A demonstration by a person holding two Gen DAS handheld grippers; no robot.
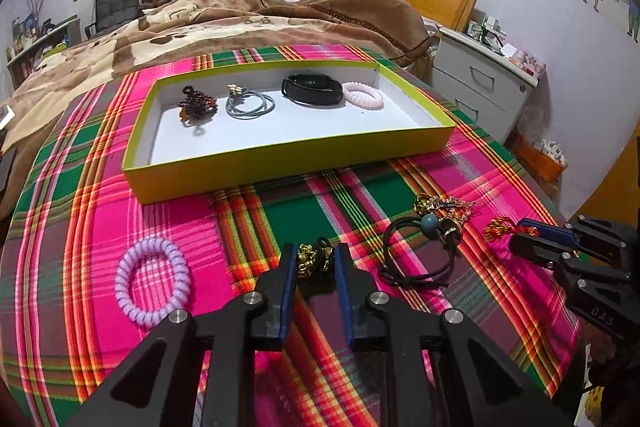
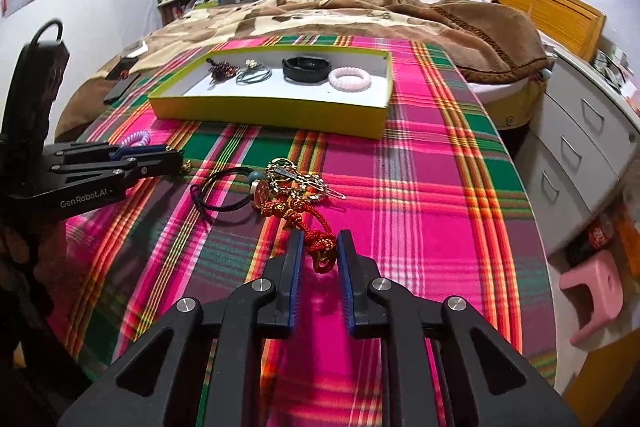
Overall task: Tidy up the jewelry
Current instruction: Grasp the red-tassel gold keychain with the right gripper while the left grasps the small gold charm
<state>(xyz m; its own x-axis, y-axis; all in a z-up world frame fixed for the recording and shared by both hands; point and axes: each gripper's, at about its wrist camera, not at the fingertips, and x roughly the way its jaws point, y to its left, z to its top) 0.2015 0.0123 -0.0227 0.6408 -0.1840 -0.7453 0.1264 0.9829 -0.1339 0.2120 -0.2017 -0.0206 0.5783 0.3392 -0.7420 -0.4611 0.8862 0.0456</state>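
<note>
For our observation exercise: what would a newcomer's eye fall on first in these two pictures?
First, the loud pink and green plaid cloth covering the surface. Next, the yellow-green tray at its far side, holding four pieces in a row, among them a black band and a pale pink coil tie. Nearer, the left gripper straddles a gold and black piece, and the right gripper straddles a red knotted cord.

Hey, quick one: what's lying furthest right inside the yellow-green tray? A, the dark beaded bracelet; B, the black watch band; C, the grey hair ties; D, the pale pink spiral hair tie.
D: the pale pink spiral hair tie lies at the right end of the row in the tray, just past the black watch band.
</note>
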